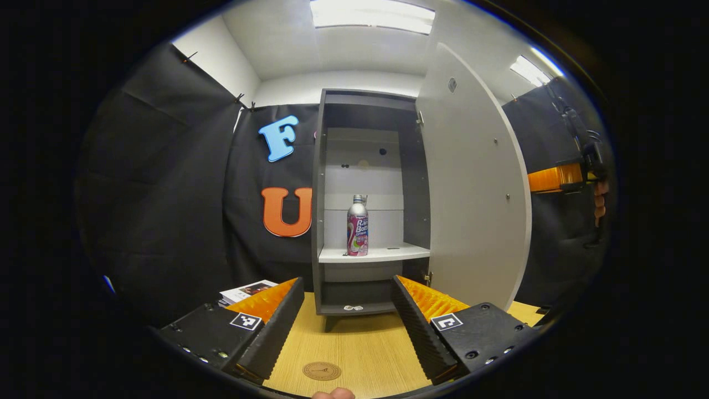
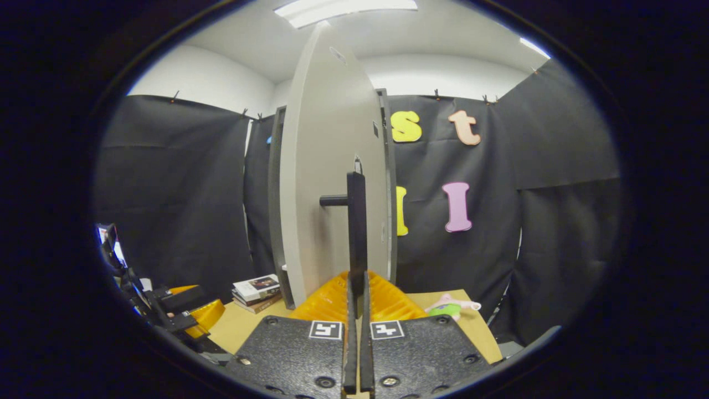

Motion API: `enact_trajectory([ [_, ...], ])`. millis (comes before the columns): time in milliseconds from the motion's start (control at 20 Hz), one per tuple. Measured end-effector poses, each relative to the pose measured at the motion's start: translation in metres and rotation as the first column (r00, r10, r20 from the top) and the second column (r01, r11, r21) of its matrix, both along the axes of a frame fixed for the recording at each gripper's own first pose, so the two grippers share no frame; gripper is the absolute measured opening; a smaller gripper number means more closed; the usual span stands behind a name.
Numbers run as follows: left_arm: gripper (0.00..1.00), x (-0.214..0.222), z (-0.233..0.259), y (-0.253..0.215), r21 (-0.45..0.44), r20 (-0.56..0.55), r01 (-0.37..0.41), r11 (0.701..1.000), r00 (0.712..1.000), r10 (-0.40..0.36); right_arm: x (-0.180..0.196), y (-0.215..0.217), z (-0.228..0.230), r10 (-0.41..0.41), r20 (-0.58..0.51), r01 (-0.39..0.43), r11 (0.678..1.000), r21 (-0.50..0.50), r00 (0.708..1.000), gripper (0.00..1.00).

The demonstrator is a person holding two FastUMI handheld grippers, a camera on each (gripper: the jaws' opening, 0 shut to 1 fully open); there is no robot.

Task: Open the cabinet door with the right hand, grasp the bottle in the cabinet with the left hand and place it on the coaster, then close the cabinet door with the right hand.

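Left gripper view: we see the left gripper (image 1: 348,327) at the bottom centre, its 2 fingers (image 1: 279,321) spread wide with nothing between them, over the wooden table (image 1: 354,343). Round coaster (image 1: 322,371) lies on the table at bottom centre, between the fingers, near the frame edge. Grey cabinet (image 1: 318,221) stands at centre, its door (image 1: 471,188) swung open to the right of centre. Bottle (image 1: 358,225) stands upright on the white shelf (image 1: 388,254) inside the cabinet, centre of frame, well apart from the fingers. At the far right edge we see the right gripper (image 1: 556,178), with a hand (image 1: 600,202) on it. Stack of books (image 1: 248,290) sits lower left, on the table beside the cabinet.

Right gripper view: the right gripper's fingers sit nearly together at bottom centre, closed on the lower end of the dark bar handle (image 2: 356,227) of the door, which runs up the middle. Books show lower left, the left gripper at the left edge, and a plush toy (image 2: 451,306) lies on the table lower right.
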State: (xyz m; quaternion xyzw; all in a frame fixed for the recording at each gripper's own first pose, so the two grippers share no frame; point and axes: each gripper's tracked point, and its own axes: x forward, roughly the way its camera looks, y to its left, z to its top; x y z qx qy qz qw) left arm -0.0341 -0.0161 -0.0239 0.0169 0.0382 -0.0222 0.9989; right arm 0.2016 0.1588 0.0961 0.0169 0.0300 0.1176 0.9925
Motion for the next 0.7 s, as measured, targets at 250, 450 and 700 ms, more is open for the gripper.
enact_trajectory([
  [250, 0.95, 0.002, -0.003, -0.004, 0.005, -0.008, 0.003, 1.000, 1.000, -0.003, 0.000, -0.010, 0.000, -0.043, 0.000, 0.043, 0.999, -0.001, 0.999, 0.04],
  [450, 0.95, 0.005, -0.005, -0.004, 0.004, -0.010, -0.002, 1.000, 1.000, 0.002, 0.003, -0.025, -0.001, -0.098, 0.005, 0.098, 0.995, -0.020, 0.995, 0.04],
  [700, 0.95, 0.008, -0.007, -0.007, 0.007, -0.015, -0.003, 1.000, 1.000, 0.003, 0.006, -0.023, -0.001, -0.098, 0.004, 0.098, 0.995, 0.019, 0.995, 0.04],
])
